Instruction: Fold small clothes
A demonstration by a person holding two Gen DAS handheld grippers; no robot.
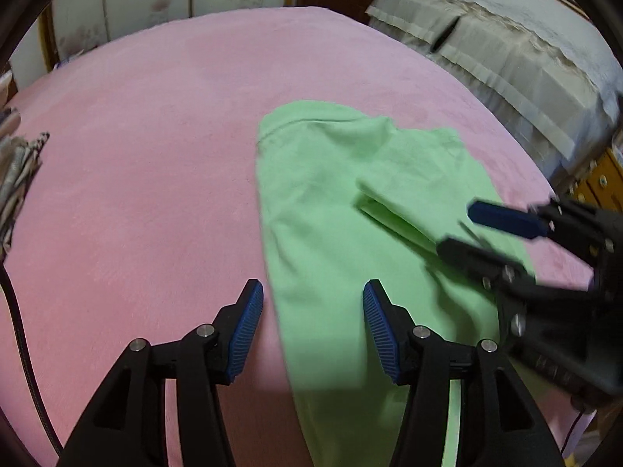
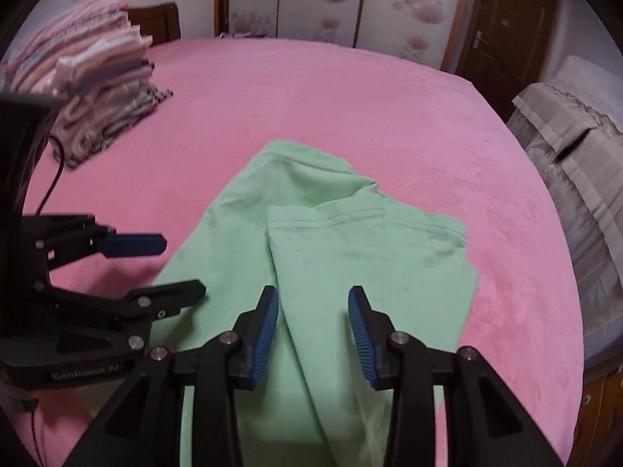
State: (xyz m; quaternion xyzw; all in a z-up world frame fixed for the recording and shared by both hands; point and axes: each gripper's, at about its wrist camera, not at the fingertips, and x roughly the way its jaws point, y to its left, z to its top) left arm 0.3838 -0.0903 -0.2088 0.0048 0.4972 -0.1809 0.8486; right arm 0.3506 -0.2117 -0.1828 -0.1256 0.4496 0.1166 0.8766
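Note:
A light green garment (image 1: 335, 202) lies partly folded on the pink bed cover (image 1: 136, 175), one layer turned over onto the other with a hemmed edge showing (image 2: 350, 220). My left gripper (image 1: 313, 295) hovers over the garment's left edge, jaws open, nothing pressed between the blue pads (image 1: 245, 323). My right gripper (image 2: 313, 295) is above the garment's (image 2: 233, 225) near part, open too, with cloth below but not gripped. Each gripper shows in the other view: the right gripper (image 1: 457, 229) over the cloth's right side, the left gripper (image 2: 183, 266) at the cloth's left edge.
A stack of folded clothes (image 2: 97, 78) sits at the far left of the bed cover (image 2: 350, 97); its edge shows in the left wrist view too (image 1: 19, 167). Folded beige bedding (image 2: 576, 155) lies off the right side. Flowered wardrobe doors (image 2: 323, 0) and a brown door (image 2: 502, 39) stand behind.

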